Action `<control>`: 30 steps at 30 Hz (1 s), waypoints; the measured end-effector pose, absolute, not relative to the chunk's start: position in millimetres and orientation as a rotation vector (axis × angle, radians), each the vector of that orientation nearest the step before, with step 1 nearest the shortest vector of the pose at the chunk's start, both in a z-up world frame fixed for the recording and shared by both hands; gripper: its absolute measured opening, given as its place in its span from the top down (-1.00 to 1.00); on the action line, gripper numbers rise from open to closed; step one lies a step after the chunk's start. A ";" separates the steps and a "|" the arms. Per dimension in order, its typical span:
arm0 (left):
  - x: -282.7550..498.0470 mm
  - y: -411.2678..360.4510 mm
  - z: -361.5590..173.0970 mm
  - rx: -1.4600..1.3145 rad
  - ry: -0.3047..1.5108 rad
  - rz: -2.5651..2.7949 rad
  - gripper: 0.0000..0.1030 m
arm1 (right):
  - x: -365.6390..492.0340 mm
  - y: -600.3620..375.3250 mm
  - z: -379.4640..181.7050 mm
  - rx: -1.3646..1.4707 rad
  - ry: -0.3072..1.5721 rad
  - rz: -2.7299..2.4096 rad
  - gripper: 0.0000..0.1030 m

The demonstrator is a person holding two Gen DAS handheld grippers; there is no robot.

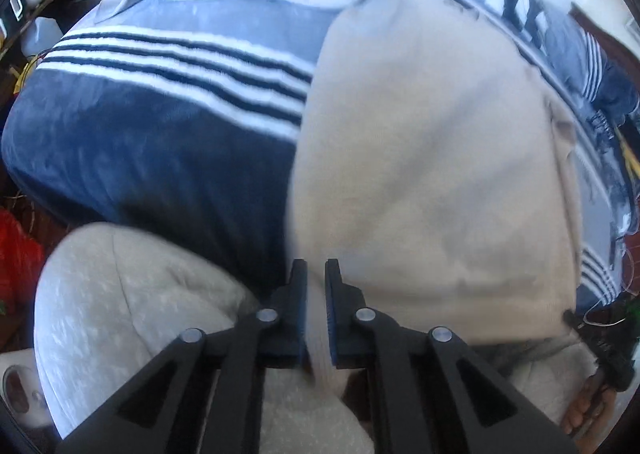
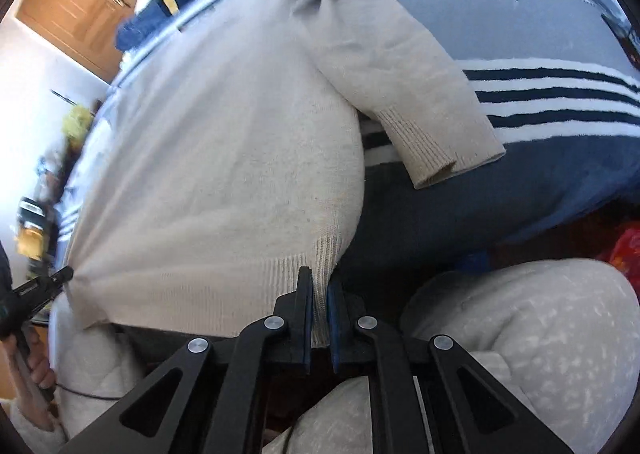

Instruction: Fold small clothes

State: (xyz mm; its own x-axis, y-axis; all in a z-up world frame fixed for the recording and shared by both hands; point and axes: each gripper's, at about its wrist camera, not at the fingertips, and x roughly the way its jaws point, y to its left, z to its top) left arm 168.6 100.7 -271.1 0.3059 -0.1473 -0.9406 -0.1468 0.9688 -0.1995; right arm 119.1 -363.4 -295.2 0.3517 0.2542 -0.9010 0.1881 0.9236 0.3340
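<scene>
Both jaws pinch the beige sweater's hem over a blue striped blanket.

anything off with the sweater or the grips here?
Mostly fine. Both claws, left and right, are shut on the cream sweater's ribbed hem. One oddity: a sleeve lies splayed out to the side over the striped blanket, with fabric bunched near its shoulder end. No damage visible.

A cream sweater lies on the blue striped blanket.
</scene>
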 end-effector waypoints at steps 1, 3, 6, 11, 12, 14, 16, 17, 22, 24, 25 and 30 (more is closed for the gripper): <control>163.9 95.9 -267.3 -0.246 1.242 -0.023 0.71 | 121.2 -362.6 -295.2 0.429 1.223 0.051 0.70; 150.3 91.0 -255.0 -0.215 1.183 -0.054 0.16 | 116.8 -362.3 -281.2 0.454 1.166 0.083 0.16; 132.1 76.8 -222.2 -0.164 1.040 -0.078 -0.23 | 103.2 -366.4 -251.3 0.441 1.039 0.079 -0.49; 122.9 44.1 -181.7 -0.149 0.953 -0.178 -0.36 | 98.1 -392.8 -230.4 0.491 0.946 0.043 -0.49; 125.0 34.3 -175.4 -0.142 0.945 -0.195 -0.39 | 105.2 -398.3 -231.0 0.501 0.944 0.024 -0.49; 134.2 18.6 -167.7 -0.129 0.941 -0.231 -0.45 | 116.5 -422.7 -233.6 0.531 0.939 -0.019 -0.49; 147.3 -6.0 -161.3 -0.109 0.942 -0.276 -0.45 | 133.9 -441.0 -238.5 0.549 0.947 -0.057 -0.49; 150.8 -11.9 -161.6 -0.102 0.946 -0.283 -0.45 | 145.5 -450.8 -242.8 0.548 0.962 -0.087 -0.48; 187.2 -60.4 -171.9 -0.081 0.999 -0.310 -0.45 | 195.3 -486.0 -265.8 0.615 1.006 -0.135 -0.40; 200.4 -79.0 -180.5 -0.068 1.022 -0.322 -0.45 | 205.0 -493.2 -274.9 0.622 1.004 -0.137 -0.37; 204.7 -84.8 -185.2 -0.063 1.033 -0.322 -0.45 | 209.0 -495.2 -281.0 0.619 1.006 -0.140 -0.33; 231.5 -125.2 -212.1 -0.029 1.096 -0.346 -0.45 | 217.3 -497.2 -322.9 0.607 1.087 -0.153 0.14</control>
